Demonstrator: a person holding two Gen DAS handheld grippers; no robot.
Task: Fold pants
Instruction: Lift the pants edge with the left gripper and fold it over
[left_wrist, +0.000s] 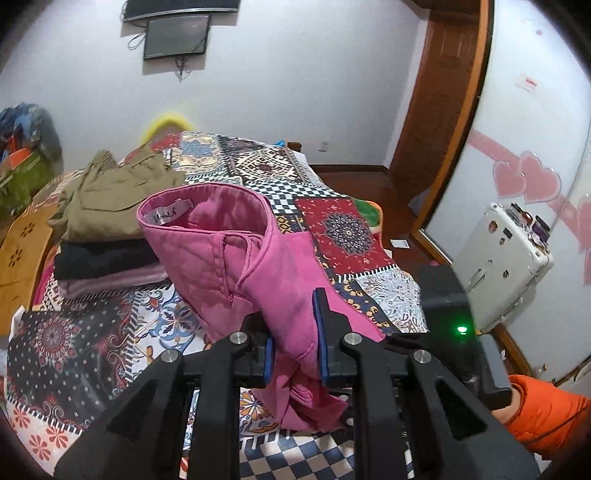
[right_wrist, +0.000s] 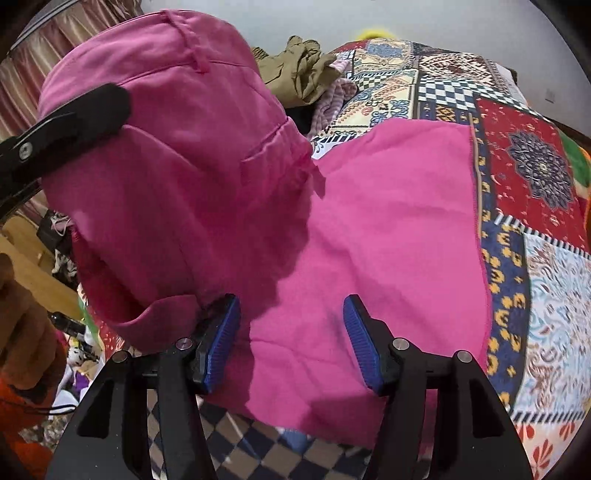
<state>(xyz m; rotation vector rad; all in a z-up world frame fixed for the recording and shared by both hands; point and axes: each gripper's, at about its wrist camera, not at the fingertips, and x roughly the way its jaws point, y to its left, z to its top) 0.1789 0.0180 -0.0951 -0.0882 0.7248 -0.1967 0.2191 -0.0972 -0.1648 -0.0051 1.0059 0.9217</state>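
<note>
My left gripper (left_wrist: 295, 343) sits at the bottom centre of its view, jaws pinching a bunched fold of the bright pink cotton pants (left_wrist: 236, 254). My right gripper (right_wrist: 291, 343) hovers low over the same pants (right_wrist: 388, 229), blue-padded jaws spread with nothing between them. I cannot make out where the fabric ends below the left fingers. The pants lie mid-frame on the patchwork patterned bedspread (left_wrist: 343, 229), waistband raised and open, legs flat. A stack of folded khaki, black and mauve clothes (left_wrist: 107, 229) sits left of them.
</note>
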